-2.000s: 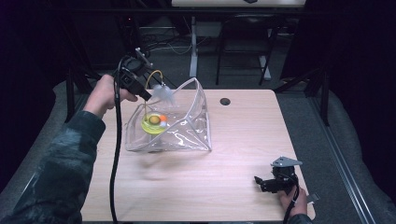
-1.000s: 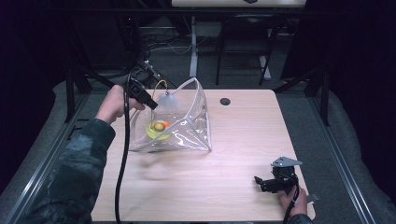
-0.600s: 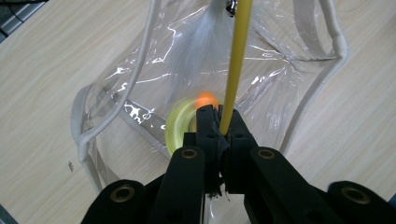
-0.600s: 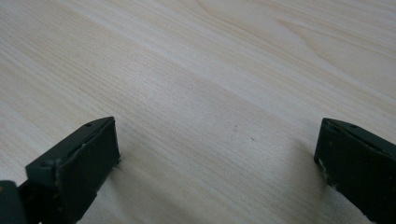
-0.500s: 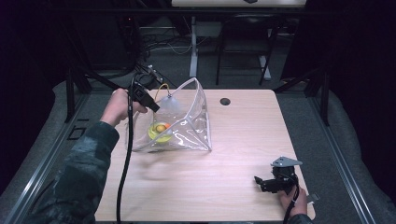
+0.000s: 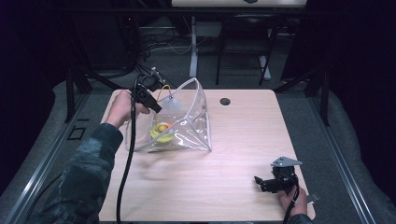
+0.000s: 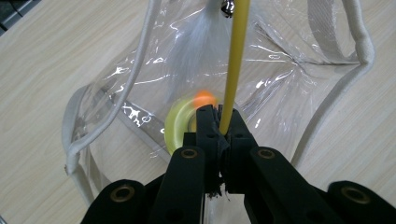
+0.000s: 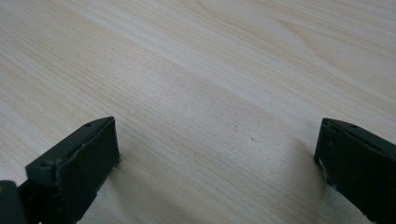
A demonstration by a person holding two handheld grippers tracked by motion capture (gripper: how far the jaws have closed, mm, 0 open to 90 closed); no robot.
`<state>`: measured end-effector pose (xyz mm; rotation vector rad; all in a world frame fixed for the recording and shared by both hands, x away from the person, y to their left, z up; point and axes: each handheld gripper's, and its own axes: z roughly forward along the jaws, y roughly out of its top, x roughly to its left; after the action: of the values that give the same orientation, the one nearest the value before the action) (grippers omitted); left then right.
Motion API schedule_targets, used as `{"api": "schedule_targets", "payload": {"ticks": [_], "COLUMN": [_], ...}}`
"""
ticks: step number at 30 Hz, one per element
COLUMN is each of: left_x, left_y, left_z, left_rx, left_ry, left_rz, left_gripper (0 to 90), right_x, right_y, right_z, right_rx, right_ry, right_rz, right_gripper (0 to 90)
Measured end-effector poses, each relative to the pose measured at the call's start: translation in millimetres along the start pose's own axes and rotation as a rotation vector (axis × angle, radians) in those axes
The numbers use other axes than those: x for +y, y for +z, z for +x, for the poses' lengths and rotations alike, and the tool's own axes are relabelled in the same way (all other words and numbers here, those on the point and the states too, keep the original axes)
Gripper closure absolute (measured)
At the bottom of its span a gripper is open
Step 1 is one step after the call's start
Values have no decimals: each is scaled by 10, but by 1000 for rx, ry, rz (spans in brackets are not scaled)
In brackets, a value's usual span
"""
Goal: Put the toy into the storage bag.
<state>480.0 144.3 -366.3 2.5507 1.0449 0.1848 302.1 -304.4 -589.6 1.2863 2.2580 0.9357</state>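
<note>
left gripper [image 7: 219, 122] is pressed together on a yellow stick [image 7: 235, 65] with a white feather tuft [image 7: 196, 56], holding it over the clear bag [image 6: 187, 121] at the table's [image 6: 243, 140] far left, apparently to lower it inside beside the yellow ring [image 6: 161, 132]. right gripper [image 8: 217, 154] rests spread at the near right, idle.

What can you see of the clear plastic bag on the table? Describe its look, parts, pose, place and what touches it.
The clear plastic bag looks like glossy, creased see-through vinyl edged with white piping and white webbing straps. It stands open on the left half of the wooden table, mouth gaping upward, sides slumped. Inside lie a yellow-green ring-shaped item with an orange spot. A thin yellow stick with a white feathery tuft reaches into its mouth, pinched by the left gripper.
</note>
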Motion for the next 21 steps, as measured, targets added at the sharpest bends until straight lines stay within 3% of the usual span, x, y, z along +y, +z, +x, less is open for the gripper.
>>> {"api": "schedule_targets", "payload": {"ticks": [11, 21], "left_x": [-7, -2], "left_y": [180, 242], "left_z": [-7, 8], "left_rx": [0, -3], "left_ry": [-5, -23], "left_rz": [24, 42], "left_gripper": [877, 877], "right_x": [0, 0], "right_y": [0, 1], "right_z": [-1, 0], "right_rx": [1, 1], "right_ry": [0, 0], "right_rz": [1, 0], "right_gripper": [0, 0]}}
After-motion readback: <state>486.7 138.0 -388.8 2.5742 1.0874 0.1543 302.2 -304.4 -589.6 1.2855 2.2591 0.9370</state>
